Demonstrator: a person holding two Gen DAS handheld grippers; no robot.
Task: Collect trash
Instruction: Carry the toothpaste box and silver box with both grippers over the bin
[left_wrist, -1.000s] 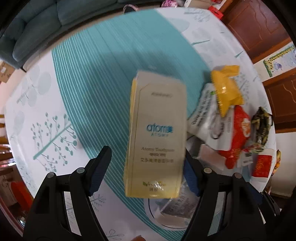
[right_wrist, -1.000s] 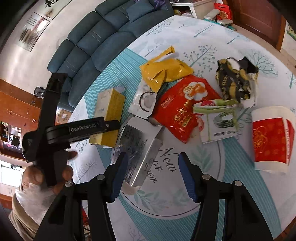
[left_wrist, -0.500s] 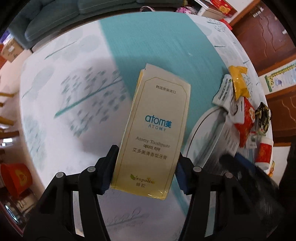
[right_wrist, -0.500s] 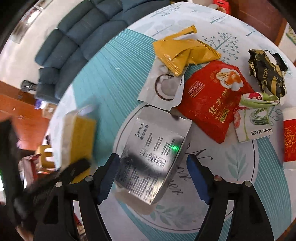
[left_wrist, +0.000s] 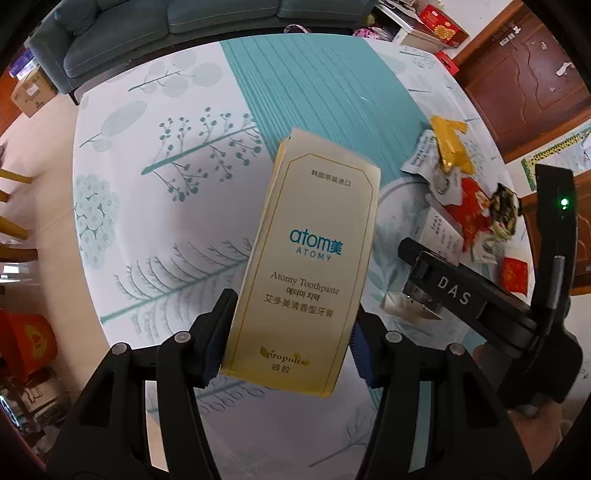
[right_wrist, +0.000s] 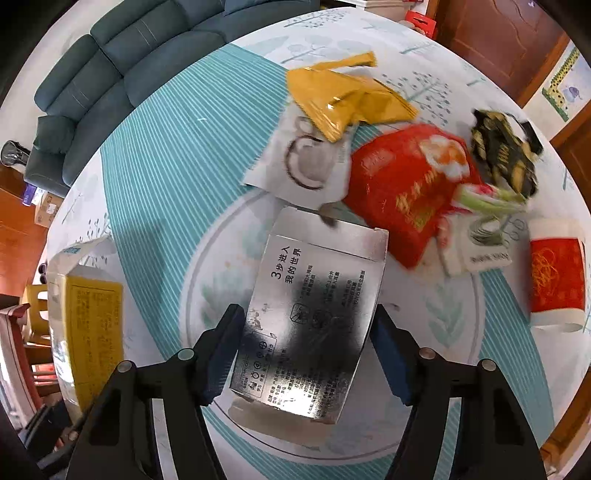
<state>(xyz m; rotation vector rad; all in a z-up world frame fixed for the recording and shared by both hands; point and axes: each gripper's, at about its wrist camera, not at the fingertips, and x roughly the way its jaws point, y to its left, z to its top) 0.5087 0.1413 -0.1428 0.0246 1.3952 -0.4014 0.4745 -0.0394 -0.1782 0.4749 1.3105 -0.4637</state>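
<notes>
Your left gripper (left_wrist: 290, 345) pinches the cream Atomy toothpaste box (left_wrist: 308, 266) by its lower end, lifted clear above the tree-print tablecloth (left_wrist: 155, 206). Your right gripper (right_wrist: 308, 349) has just been narrowing around the silver box (right_wrist: 314, 317) lying on the cloth; its fingers stand spread beside it, not visibly pressing. Further right lie the red snack bag (right_wrist: 410, 188) and red paper cup (right_wrist: 556, 273).
</notes>
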